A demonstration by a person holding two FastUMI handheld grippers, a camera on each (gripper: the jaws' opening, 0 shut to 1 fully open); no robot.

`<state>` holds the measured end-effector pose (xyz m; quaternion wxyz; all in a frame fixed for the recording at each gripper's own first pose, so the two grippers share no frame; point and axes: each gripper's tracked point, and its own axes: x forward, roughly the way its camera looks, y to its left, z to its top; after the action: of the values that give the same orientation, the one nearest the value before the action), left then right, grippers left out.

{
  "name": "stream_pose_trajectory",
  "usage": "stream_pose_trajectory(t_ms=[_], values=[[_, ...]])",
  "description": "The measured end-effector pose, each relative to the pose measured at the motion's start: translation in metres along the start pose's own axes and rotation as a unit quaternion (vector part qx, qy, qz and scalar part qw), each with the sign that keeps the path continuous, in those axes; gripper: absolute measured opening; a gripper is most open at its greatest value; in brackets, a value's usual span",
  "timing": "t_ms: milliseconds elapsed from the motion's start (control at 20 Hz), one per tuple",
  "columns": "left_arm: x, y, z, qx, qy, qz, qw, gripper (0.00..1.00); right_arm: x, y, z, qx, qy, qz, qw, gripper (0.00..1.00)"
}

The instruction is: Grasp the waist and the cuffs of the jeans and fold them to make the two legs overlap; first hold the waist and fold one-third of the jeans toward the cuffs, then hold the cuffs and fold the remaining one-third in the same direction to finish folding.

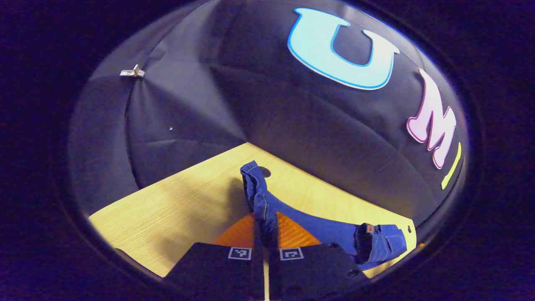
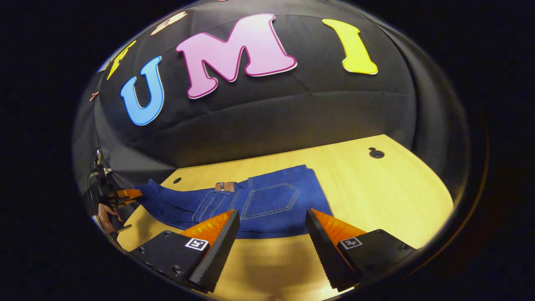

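Left tool [image 1: 264,234] is clamped on the cuff end of the blue jeans [image 1: 267,205], lifting it off the wooden bench [image 1: 167,209]; right tool [image 2: 271,238] hangs spread apart just short of the waist, which lies flat on the bench.

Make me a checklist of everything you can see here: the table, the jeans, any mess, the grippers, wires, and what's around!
Surface: wooden table, with small round holes in the top.
Job's things: blue jeans lying on the table, back pocket up; the cuff end is lifted off the table.
Clutter: nothing seen.
Grippers: left gripper shut on the jeans near the cuffs; it also shows far off in the right gripper view, with a hand holding it. Right gripper open, just short of the waist, touching nothing.
Cables: nothing seen.
Surroundings: black cloth wall, with a metal clip pinching it.
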<state>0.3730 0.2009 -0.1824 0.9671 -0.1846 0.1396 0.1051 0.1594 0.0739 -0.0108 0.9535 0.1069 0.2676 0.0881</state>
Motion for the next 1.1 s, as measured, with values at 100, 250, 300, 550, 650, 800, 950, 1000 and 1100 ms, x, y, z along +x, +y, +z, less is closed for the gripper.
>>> stream_pose_trajectory(t_ms=[100, 250, 300, 550, 650, 800, 950, 1000, 1100], values=[[-0.014, -0.058, 0.017, 0.005, -0.010, -0.045, 0.999, 0.10, -0.009, -0.022, 0.006, -0.003, 0.003, -0.019, 1.000, 0.97], [-0.027, -0.158, 0.024, 0.048, -0.014, -0.106, 0.993, 0.10, -0.021, -0.048, 0.016, -0.026, -0.002, -0.037, 0.999, 0.97], [-0.034, -0.197, 0.021, 0.066, -0.014, -0.131, 0.989, 0.10, -0.025, -0.055, 0.017, -0.031, -0.003, -0.040, 0.999, 0.97], [-0.051, -0.371, -0.050, 0.131, 0.010, -0.232, 0.964, 0.10, -0.046, -0.102, 0.015, -0.033, -0.009, -0.066, 0.997, 0.97], [-0.052, -0.427, -0.102, 0.123, 0.051, -0.265, 0.955, 0.10, -0.056, -0.122, 0.007, -0.021, -0.004, -0.080, 0.997, 0.97], [-0.028, -0.466, -0.181, 0.128, 0.109, -0.253, 0.953, 0.11, -0.073, -0.151, -0.004, -0.006, 0.007, -0.104, 0.995, 0.97], [-0.018, -0.472, -0.236, 0.114, 0.164, -0.241, 0.950, 0.20, -0.089, -0.169, -0.004, 0.007, -0.002, -0.126, 0.992, 0.97], [-0.017, -0.480, -0.250, 0.102, 0.176, -0.251, 0.946, 0.30, -0.093, -0.172, -0.004, 0.009, -0.004, -0.130, 0.991, 0.97], [-0.033, -0.477, -0.248, 0.094, 0.175, -0.264, 0.944, 0.67, -0.099, -0.171, -0.004, 0.011, -0.007, -0.137, 0.991, 0.97]])
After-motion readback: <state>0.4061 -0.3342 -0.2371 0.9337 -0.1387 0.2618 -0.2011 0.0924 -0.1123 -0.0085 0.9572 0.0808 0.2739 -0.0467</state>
